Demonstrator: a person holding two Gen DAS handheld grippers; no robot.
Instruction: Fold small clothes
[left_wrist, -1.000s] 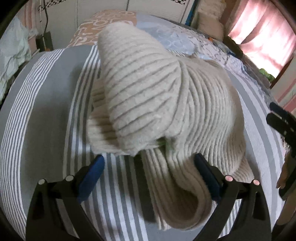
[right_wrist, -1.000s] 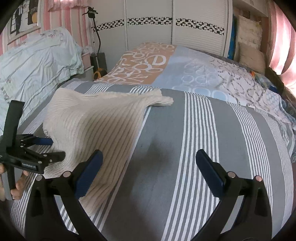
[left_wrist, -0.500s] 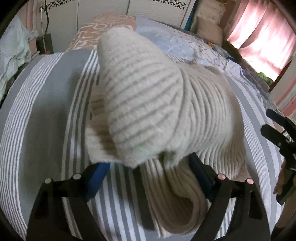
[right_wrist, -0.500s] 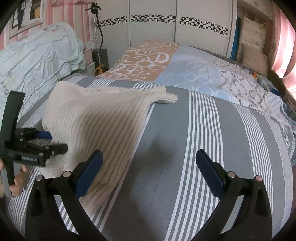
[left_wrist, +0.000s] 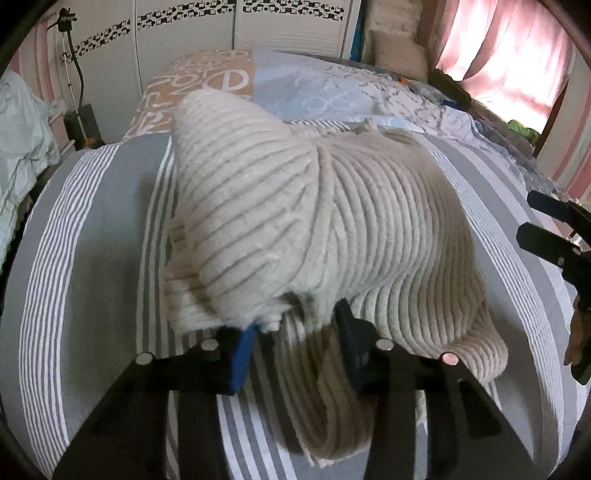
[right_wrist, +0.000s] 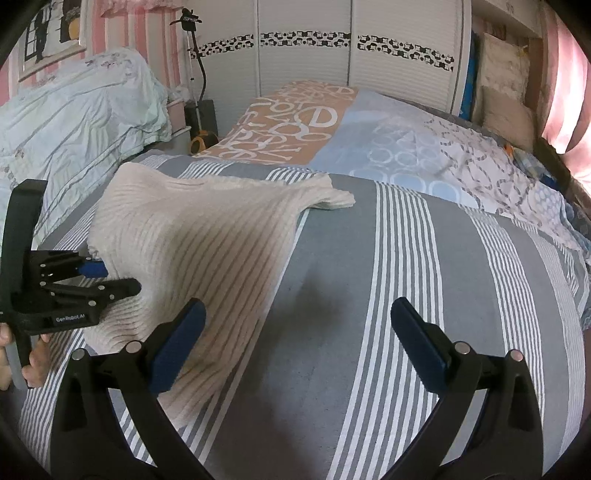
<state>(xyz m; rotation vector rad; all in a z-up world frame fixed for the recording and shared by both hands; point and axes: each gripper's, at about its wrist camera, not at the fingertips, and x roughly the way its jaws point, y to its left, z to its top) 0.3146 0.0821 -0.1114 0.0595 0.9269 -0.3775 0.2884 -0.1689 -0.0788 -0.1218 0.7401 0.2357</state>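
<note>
A cream ribbed knit garment (left_wrist: 332, 229) lies on the grey-and-white striped bedcover (right_wrist: 369, 332) of the bed, its near edge lifted and bunched. The left gripper (left_wrist: 295, 332) has its blue-padded fingers (left_wrist: 242, 350) pinched together on that raised edge, with folds of knit draping over and between them. The right gripper (right_wrist: 295, 339) hangs over bare bedcover just beside the garment, its fingers (right_wrist: 417, 343) spread wide and holding nothing.

Left gripper (left_wrist: 295, 325): jaws closed down on cream knit fabric (left_wrist: 332, 221), raised. Right gripper (right_wrist: 295, 339): jaws spread wide, holding nothing, off to the side.
</note>
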